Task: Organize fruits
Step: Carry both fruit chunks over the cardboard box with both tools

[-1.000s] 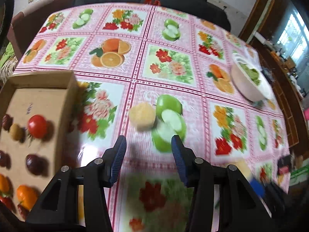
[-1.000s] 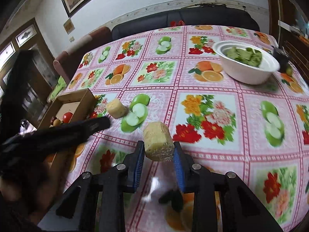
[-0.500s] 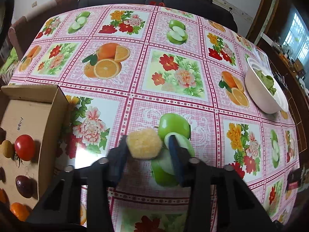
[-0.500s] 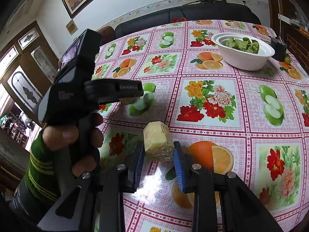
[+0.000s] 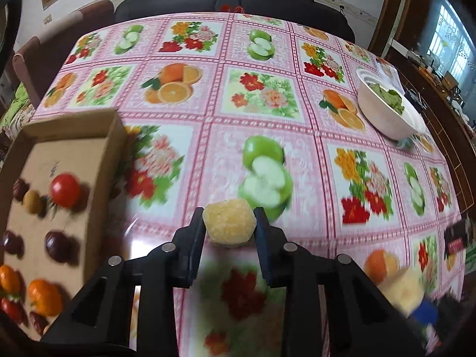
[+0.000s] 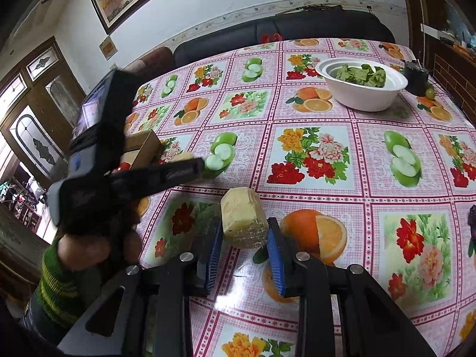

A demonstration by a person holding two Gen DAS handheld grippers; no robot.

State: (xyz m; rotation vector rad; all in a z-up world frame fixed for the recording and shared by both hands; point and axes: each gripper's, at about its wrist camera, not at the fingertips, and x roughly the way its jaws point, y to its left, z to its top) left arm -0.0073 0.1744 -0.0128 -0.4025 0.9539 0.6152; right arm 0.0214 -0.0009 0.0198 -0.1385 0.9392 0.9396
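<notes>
My left gripper is shut on a rounded yellow fruit chunk, held just above the flowered tablecloth. To its left lies an open cardboard box with a red tomato, dark fruits and orange ones. My right gripper is shut on a blocky pale yellow chunk. In the right wrist view a hand in a green striped sleeve carries the left gripper in front of the box.
A white bowl of green pieces stands at the table's right side, also the bowl in the right wrist view, with a dark object beside it. A black sofa runs behind the far edge.
The left gripper's jaws were wide open before the rounded chunk; they have closed on it and drawn it back off the printed apple. The right gripper kept its hold on the blocky chunk.
</notes>
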